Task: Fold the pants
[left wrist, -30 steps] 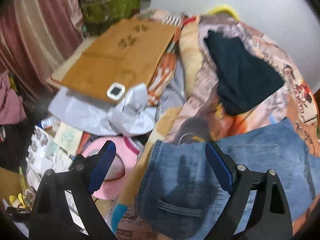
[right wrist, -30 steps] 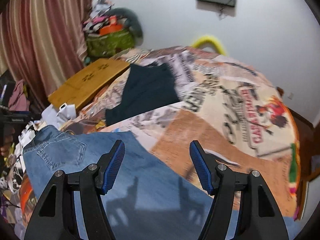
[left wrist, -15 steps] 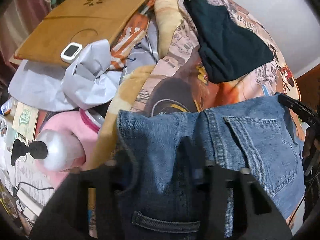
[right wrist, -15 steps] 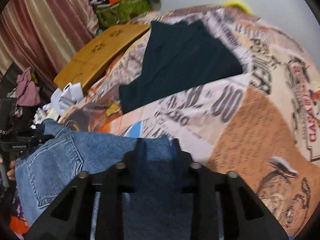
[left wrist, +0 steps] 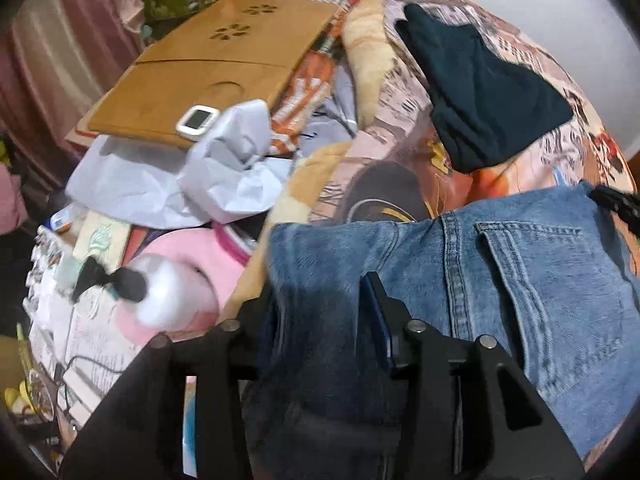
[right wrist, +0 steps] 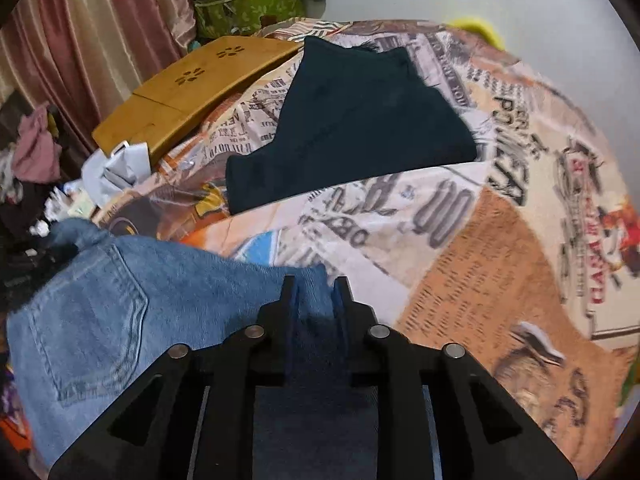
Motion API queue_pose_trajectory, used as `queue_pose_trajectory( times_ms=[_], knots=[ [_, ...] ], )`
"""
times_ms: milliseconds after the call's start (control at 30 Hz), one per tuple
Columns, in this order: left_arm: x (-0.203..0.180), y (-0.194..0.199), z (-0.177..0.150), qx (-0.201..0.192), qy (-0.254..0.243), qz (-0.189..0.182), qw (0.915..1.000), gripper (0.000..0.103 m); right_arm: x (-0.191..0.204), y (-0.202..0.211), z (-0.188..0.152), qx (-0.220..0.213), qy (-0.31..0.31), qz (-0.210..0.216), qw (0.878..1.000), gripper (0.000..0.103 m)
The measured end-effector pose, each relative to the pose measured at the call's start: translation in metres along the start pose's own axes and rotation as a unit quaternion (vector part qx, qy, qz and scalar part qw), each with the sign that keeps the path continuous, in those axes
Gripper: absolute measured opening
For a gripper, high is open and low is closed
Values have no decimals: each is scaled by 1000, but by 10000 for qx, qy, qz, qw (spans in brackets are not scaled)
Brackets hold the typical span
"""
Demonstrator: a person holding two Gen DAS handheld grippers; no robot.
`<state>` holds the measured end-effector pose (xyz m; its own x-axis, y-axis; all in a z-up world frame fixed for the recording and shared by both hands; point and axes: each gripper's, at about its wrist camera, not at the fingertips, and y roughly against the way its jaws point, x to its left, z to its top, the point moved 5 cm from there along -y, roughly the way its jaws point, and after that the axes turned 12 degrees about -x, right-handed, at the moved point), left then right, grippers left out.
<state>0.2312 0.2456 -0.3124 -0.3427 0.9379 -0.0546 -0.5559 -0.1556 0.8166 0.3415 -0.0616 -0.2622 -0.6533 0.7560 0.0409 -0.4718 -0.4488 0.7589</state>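
You have the left gripper [left wrist: 320, 304] and right gripper [right wrist: 314, 300] each pinching the jeans' [right wrist: 132, 292] waistband, ready to lift and fold

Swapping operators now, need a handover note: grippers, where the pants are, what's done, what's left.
Left gripper: denim between its fingers at one waist corner; jaws just reopened partly, so check the grip.
Right gripper: shut on the jeans at the other waist corner.
Jeans lie on the printed blanket, back pocket up, waist spread between the grippers. A dark garment lies further back, apart from them.
Done: both corners reached. No fold visible yet.
Left: lift, fold, flatten.
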Motion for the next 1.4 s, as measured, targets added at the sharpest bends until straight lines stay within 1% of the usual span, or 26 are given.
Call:
queue_pose_trajectory(
  times_ms=[67, 133, 167, 233, 300, 400, 533, 600, 667, 700, 767, 800, 867, 933, 1000, 1067, 1133, 1167, 1200, 1233, 1267, 1300, 1333, 1400],
  knots=[
    [3, 13, 0, -130, -40, 53, 9999, 45, 0, 12, -3, 21, 66, 21, 10000, 20],
    [4, 28, -1, -236, -141, 147, 9995, 49, -1, 29, -8, -10, 58, 63, 10000, 31],
    [5, 36, -4, -271, -181, 189, 9993, 52, 0, 38, -10, -71, 40, 82, 9999, 34],
    [4, 45, -8, -279, -192, 160, 9993, 56, 1, 58, -16, -234, -45, 119, 9996, 43],
    [3, 56, -14, -269, -161, 101, 9995, 65, 2, 76, -22, -336, -157, 165, 9992, 47],
    [0, 66, -21, -200, -109, 44, 9997, 76, 2, 99, -36, -439, -330, 250, 9982, 51],
    [-6, 73, -33, -10, -53, 51, 10000, 81, 6, 111, -59, -358, -409, 330, 9980, 52],
    [-9, 77, -38, -20, -135, 114, 9998, 83, 9, 113, -76, -252, -396, 343, 9983, 52],
    [-8, 80, -43, -36, -103, 141, 9998, 83, 11, 113, -94, -141, -287, 289, 9991, 52],
    [-7, 81, -45, -6, -8, 104, 9999, 83, 13, 114, -106, -109, -207, 262, 9994, 53],
    [-6, 81, -49, 107, 242, -71, 9996, 84, 11, 124, -113, -345, -217, 229, 9989, 64],
    [-6, 81, -51, 190, 400, -199, 9988, 84, 9, 126, -117, -353, -278, 176, 9988, 68],
    [-11, 76, -56, 443, 713, -567, 9949, 84, 4, 129, -124, -338, -419, 267, 9982, 68],
    [-18, 70, -61, 671, 930, -862, 9897, 84, 1, 130, -128, -349, -533, 335, 9974, 72],
    [-24, 62, -64, 838, 1072, -1008, 9856, 84, -1, 129, -132, -386, -646, 358, 9965, 73],
    [-26, 55, -63, 855, 1113, -1007, 9850, 83, 0, 131, -134, -441, -681, 348, 9961, 73],
    [-27, 49, -59, 770, 1121, -934, 9863, 76, 3, 133, -135, -479, -662, 310, 9962, 73],
    [-27, 48, -55, 671, 1082, -845, 9883, 65, 2, 133, -135, -491, -663, 307, 9961, 73],
    [-30, 50, -49, 449, 883, -561, 9935, 53, 2, 132, -135, -504, -662, 317, 9960, 73],
    [-31, 51, -45, 300, 698, -371, 9964, 45, 2, 133, -136, -515, -669, 331, 9959, 73],
    [-35, 54, -40, 88, 373, -138, 9992, 29, 1, 133, -137, -529, -684, 353, 9956, 74],
    [-40, 60, -35, -169, -24, 246, 9996, 14, 0, 133, -137, -538, -702, 364, 9954, 75],
    [-44, 65, -33, -356, -225, 377, 9984, 14, 0, 134, -138, -547, -728, 377, 9951, 76],
    [-46, 83, -27, -721, -319, 432, 9960, 14, -1, 134, -140, -552, -749, 397, 9949, 77]
  ],
)
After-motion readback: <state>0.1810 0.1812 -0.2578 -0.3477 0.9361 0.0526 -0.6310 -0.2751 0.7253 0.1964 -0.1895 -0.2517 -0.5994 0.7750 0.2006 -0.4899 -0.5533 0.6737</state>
